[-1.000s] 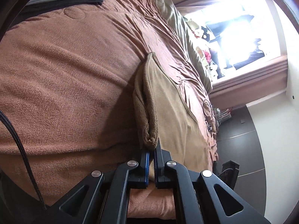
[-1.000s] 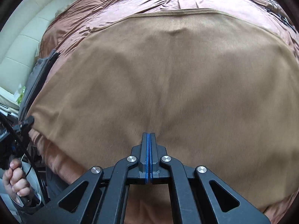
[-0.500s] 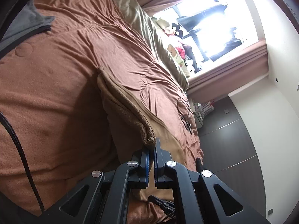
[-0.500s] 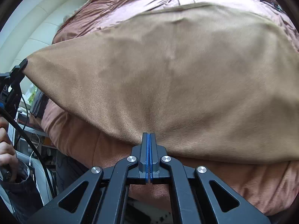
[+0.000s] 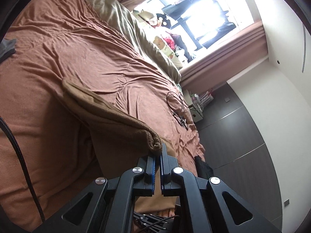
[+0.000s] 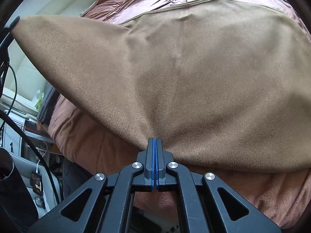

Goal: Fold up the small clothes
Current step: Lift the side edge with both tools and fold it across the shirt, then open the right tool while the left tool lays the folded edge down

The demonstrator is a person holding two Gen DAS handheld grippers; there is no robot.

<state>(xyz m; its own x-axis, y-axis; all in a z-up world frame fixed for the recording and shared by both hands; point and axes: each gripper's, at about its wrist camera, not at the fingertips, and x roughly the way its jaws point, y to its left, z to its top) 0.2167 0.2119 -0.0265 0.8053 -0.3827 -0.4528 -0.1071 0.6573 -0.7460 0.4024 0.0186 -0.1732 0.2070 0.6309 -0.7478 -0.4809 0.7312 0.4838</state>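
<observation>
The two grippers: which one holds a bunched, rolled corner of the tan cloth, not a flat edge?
The left gripper. Its jaws pinch a thick rolled corner of the tan cloth; the right gripper is shut on a thin, flat edge.

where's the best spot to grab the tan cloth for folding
By its near corners, from the bed's near edge. The left claw pinches one bunched corner of the tan cloth; the right claw clamps its near hem. The far edge lies flat on the bedspread.
</observation>
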